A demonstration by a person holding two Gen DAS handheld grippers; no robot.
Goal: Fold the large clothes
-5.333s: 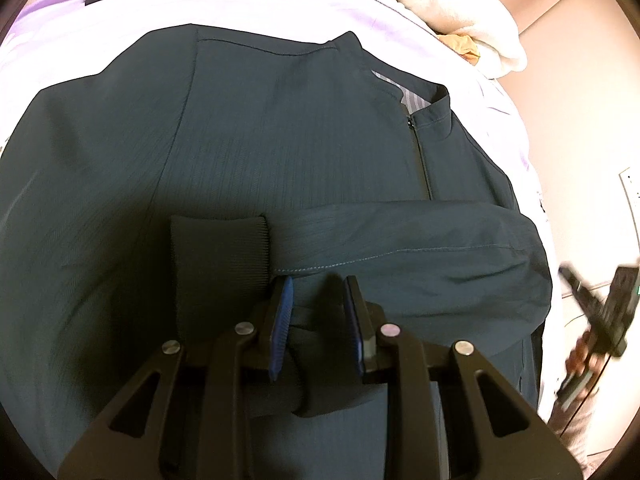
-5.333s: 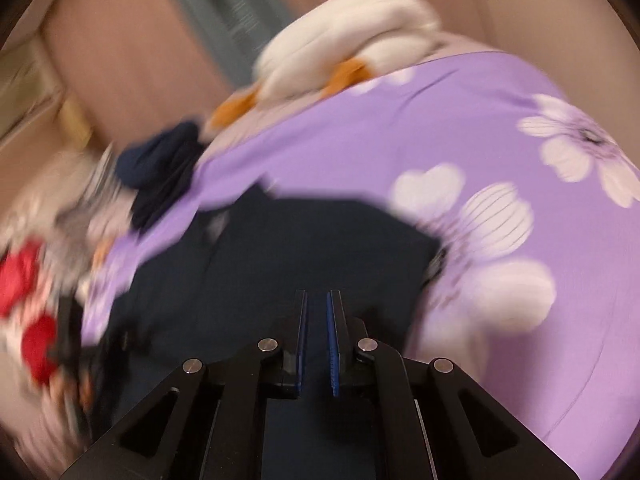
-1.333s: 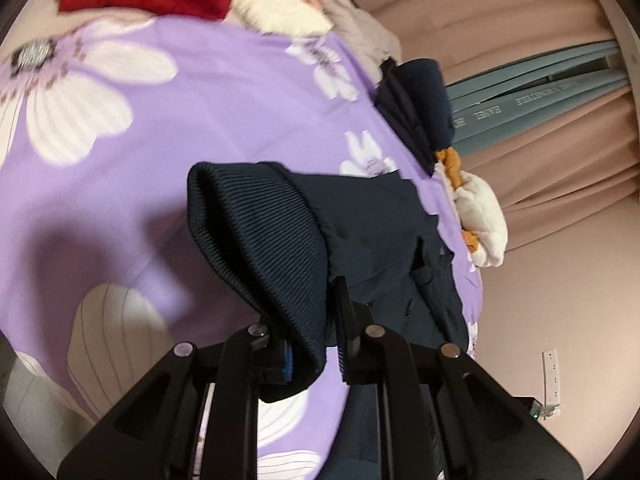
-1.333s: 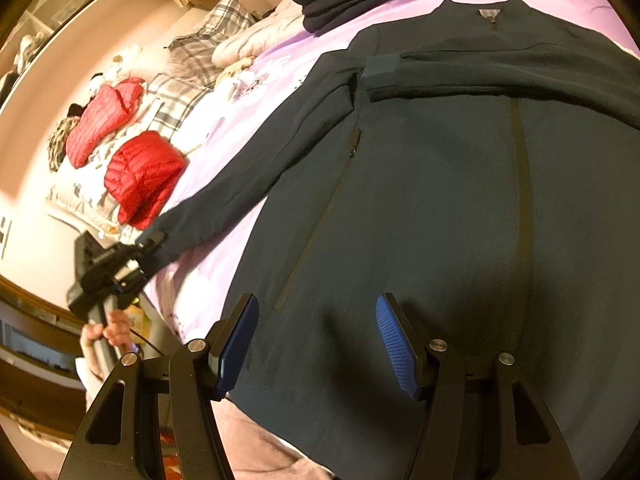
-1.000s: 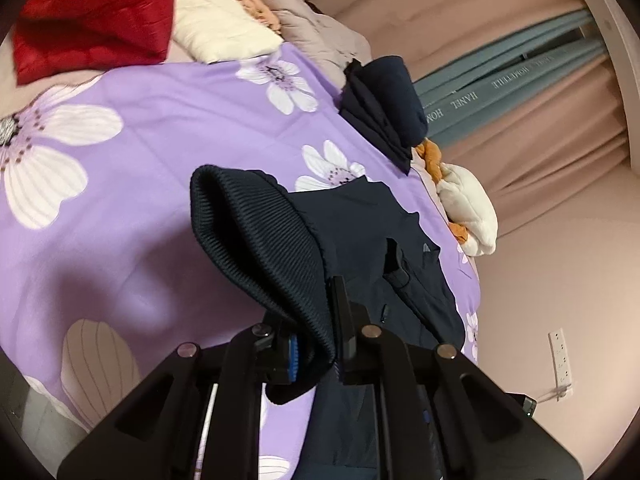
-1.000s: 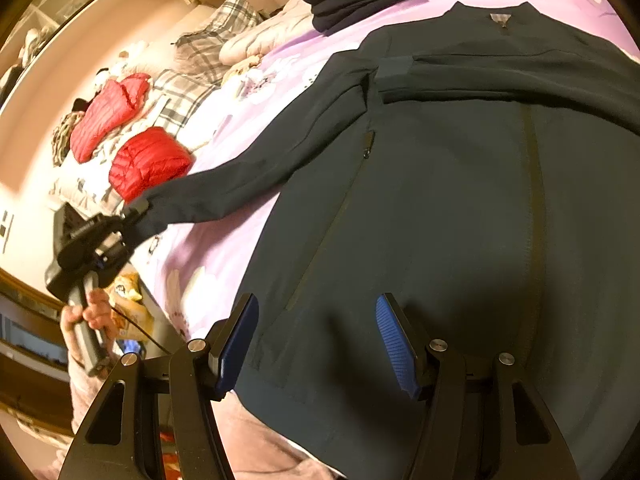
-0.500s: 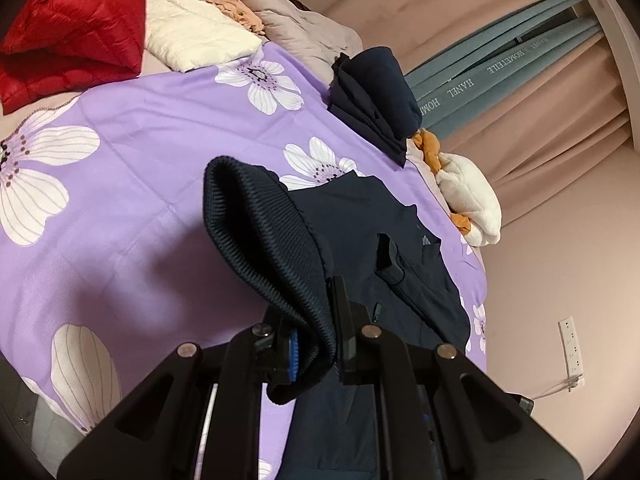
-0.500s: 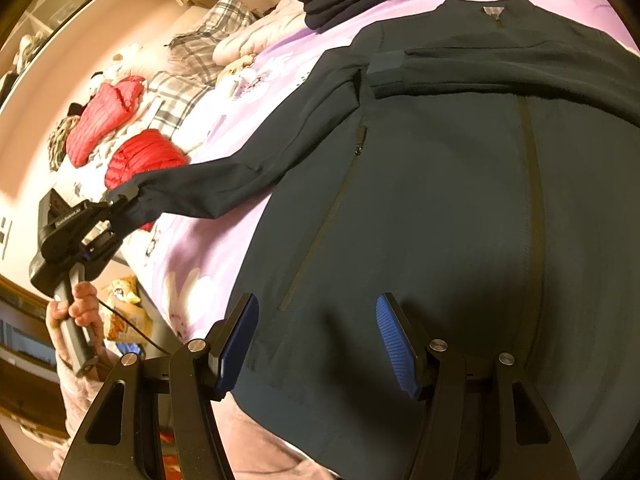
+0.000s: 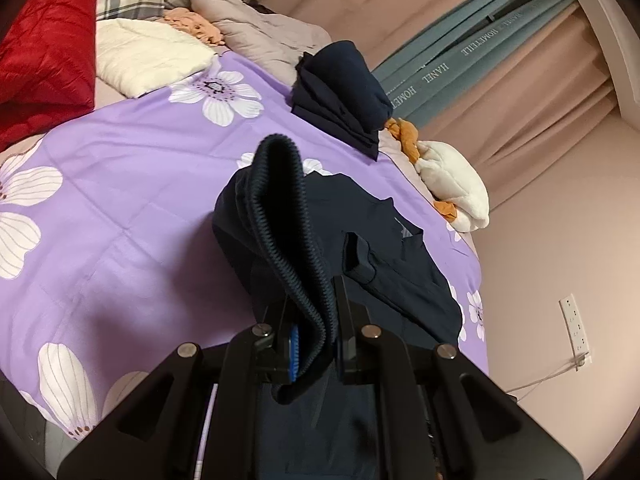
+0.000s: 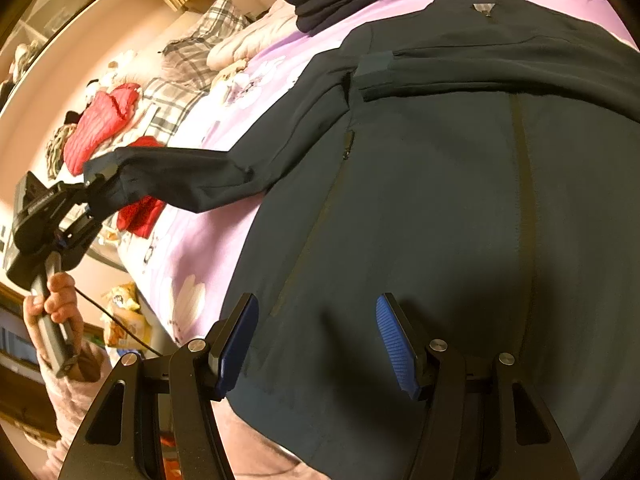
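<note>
A dark navy zip jacket (image 10: 440,208) lies front up on a purple flowered bedspread (image 9: 120,208), collar at the far end. One sleeve (image 10: 500,68) is folded across its chest. The other sleeve (image 10: 188,184) is stretched out to the left and lifted off the bed. My left gripper (image 9: 314,340) is shut on that sleeve's ribbed cuff (image 9: 284,216), which stands up over the fingers; the same gripper (image 10: 86,190) shows at the left of the right wrist view, held by a hand (image 10: 56,300). My right gripper (image 10: 316,340) hovers open over the jacket's lower hem with nothing between its pads.
A folded navy stack (image 9: 344,92) sits beyond the collar, with a white and orange bundle (image 9: 452,176) next to it. Red puffer jackets (image 9: 40,48), a cream cushion (image 9: 148,56) and plaid bedding (image 10: 184,76) lie left. Curtains (image 9: 460,60) and a wall socket (image 9: 574,326) back the bed.
The left gripper has lifted the cuff and sleeve up and off the bedspread, swinging toward the jacket body. The right gripper has stayed where it was, still open.
</note>
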